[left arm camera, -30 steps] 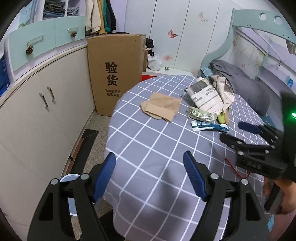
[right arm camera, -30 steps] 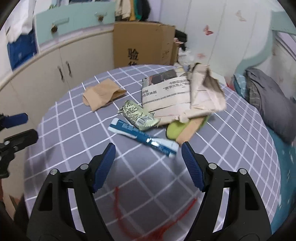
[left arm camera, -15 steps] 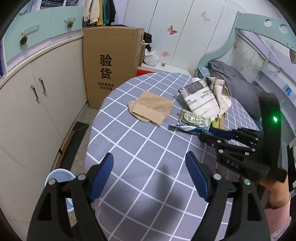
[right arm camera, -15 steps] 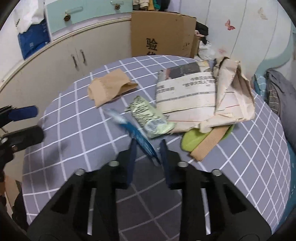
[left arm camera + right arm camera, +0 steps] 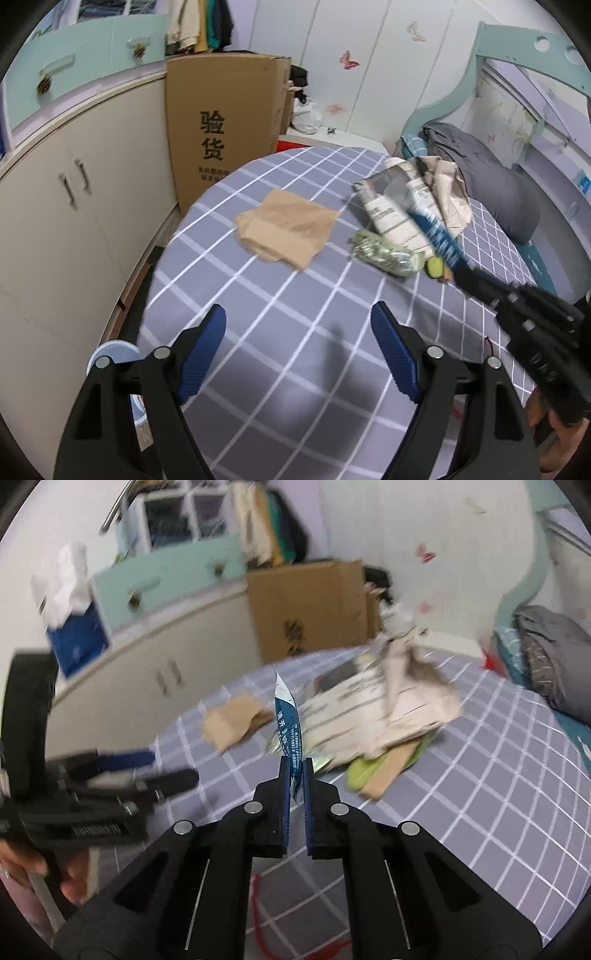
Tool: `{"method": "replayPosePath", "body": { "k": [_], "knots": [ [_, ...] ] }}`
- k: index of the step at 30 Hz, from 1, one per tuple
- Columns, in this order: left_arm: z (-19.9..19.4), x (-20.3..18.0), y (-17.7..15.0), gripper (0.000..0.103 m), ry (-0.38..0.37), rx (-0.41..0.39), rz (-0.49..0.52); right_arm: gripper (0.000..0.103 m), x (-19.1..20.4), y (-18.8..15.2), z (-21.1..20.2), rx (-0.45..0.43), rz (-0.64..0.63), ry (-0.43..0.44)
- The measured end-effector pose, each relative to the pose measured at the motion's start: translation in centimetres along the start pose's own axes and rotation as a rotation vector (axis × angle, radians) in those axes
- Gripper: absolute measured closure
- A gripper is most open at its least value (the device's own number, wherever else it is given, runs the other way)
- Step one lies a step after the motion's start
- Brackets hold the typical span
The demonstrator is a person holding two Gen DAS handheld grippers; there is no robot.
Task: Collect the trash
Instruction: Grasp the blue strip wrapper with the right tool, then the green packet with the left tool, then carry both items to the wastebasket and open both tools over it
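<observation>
Right tool (image 5: 295,771) pinches a long blue wrapper (image 5: 287,723), raised clear of the checked worktop (image 5: 280,332). Left tool (image 5: 299,326) hangs with its jaws spread wide and holds nothing. On the worktop lie a silver-green packet (image 5: 384,253), folded newspaper (image 5: 391,206) and a tan cloth (image 5: 288,227).

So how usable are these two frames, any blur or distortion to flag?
Right wrist view: heavy motion blur across the cabinets and newspaper, though the right hand-held gripper and its blue wrapper stay sharp. Left wrist view: mostly crisp, only the blue wrapper and right hand-held gripper smear. Both bow straight lines, fisheye.
</observation>
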State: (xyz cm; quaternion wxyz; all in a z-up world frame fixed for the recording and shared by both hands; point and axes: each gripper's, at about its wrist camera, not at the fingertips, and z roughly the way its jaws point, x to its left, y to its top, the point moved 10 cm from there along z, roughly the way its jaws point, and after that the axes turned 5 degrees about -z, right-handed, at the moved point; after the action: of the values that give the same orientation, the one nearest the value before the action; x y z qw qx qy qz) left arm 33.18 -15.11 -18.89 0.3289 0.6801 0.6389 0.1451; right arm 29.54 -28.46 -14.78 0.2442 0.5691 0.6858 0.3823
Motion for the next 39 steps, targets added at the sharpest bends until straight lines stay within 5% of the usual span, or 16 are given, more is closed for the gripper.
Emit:
{"method": "replayPosePath", "body": {
  "k": [8,13,18,24,39],
  "knots": [
    [2.9,-5.6,1.1,0.024,0.036,-0.019,0.206,0.097,-5.4,0.0,-1.3,-0.098,0.180,-0.151],
    [5.1,-8.8,0.5,0.024,0.075,-0.003,0.396,0.097,-6.1,-0.2,-1.7,-0.111,0.203,-0.132],
    [6.5,-9.9,0.9,0.030,0.115,0.005,0.468,0.097,-5.9,-0.3,-2.1,-0.118,0.189,-0.134],
    [6.6,-10.6,0.8,0.082,0.059,0.022,0.500,0.097,-5.3,0.0,-2.1,-0.127,0.163,-0.138],
    [-1.5,-6.0,2.7,0.096,-0.053,-0.101,0.295,0.097,-3.9,-0.2,-2.0,-0.108,0.125,-0.161]
  ]
}}
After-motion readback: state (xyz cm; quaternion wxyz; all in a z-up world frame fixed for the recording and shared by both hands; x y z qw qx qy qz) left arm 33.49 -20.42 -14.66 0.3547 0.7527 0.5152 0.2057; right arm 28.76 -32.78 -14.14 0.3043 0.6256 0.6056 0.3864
